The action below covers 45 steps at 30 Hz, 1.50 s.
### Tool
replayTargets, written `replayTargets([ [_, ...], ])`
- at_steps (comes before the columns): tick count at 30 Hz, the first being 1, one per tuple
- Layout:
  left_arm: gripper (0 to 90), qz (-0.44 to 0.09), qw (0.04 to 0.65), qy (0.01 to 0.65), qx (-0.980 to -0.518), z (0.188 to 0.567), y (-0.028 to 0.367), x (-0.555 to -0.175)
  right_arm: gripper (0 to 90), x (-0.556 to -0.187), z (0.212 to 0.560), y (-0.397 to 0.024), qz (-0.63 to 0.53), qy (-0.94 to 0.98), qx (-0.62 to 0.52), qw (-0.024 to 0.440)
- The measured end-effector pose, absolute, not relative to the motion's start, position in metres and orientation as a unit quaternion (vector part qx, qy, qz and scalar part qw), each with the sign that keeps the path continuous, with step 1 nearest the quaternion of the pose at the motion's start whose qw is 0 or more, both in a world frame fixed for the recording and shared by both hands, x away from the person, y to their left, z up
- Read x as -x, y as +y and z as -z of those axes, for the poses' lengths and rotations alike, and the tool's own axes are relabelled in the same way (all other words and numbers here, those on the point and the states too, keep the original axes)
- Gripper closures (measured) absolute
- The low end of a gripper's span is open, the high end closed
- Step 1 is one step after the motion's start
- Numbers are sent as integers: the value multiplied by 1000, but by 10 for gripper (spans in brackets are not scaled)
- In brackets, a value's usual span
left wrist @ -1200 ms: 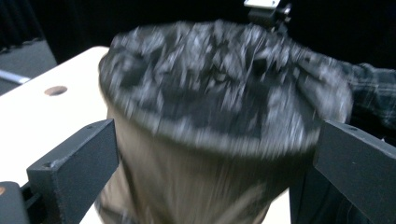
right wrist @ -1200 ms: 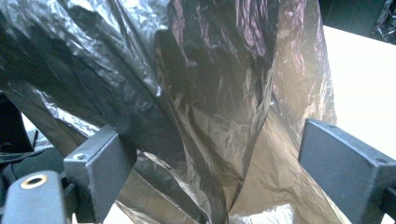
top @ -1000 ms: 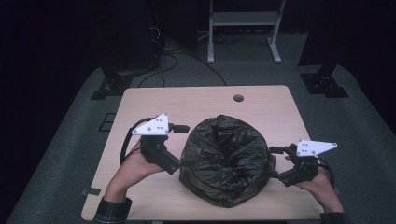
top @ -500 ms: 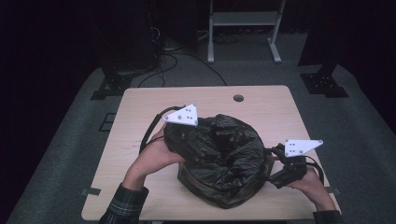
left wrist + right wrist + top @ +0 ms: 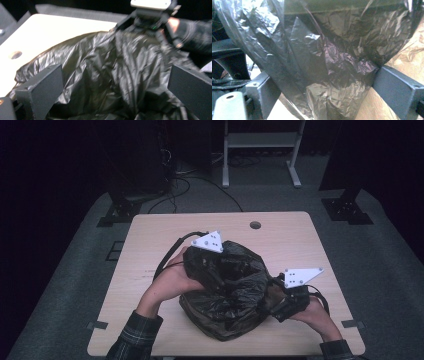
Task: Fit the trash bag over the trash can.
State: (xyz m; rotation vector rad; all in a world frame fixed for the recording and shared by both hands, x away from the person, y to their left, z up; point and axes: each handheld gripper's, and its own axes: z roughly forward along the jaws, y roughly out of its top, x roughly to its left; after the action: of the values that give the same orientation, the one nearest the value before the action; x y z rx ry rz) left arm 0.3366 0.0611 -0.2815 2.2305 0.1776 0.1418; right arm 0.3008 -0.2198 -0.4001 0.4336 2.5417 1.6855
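Note:
A crumpled black plastic bag (image 5: pixel 227 307) lies in the middle of the wooden table (image 5: pixel 300 237). My left gripper (image 5: pixel 232 270) reaches over the bag's top left. Its jaws stand wide apart and open in the left gripper view (image 5: pixel 115 85), with bag film (image 5: pixel 107 67) bulging between them. My right gripper (image 5: pixel 267 307) presses in at the bag's right side. In the right gripper view (image 5: pixel 322 87) its jaws stand wide, and a gathered fold of the bag (image 5: pixel 324 62) hangs between them, brushing both pads. The right gripper (image 5: pixel 152 15) also shows beyond the bag in the left gripper view.
A round hole (image 5: pixel 255 225) is cut into the table near its far edge. Beyond the table stand a white frame (image 5: pixel 260 150), dark stand feet (image 5: pixel 345 207) and cables (image 5: pixel 190 182) on grey carpet. Bare table lies left of the bag and behind it.
The left gripper has moved from the bag's left side up onto its top. The right gripper has pushed in toward the bag. The bag has been squeezed narrower.

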Motion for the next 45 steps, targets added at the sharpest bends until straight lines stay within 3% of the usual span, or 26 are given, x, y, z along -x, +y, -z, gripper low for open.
replayTargets([
  [18,0,-52,323,95,-940,318,8,-356,101,-301,399,-223,-550,822,-142,31],
  [33,0,-44,280,123,-951,340,-2,-378,101,-300,398,-223,-547,824,-142,34],
  [45,0,-31,270,78,-959,336,-17,-349,101,-300,397,-226,-548,823,-145,39],
])
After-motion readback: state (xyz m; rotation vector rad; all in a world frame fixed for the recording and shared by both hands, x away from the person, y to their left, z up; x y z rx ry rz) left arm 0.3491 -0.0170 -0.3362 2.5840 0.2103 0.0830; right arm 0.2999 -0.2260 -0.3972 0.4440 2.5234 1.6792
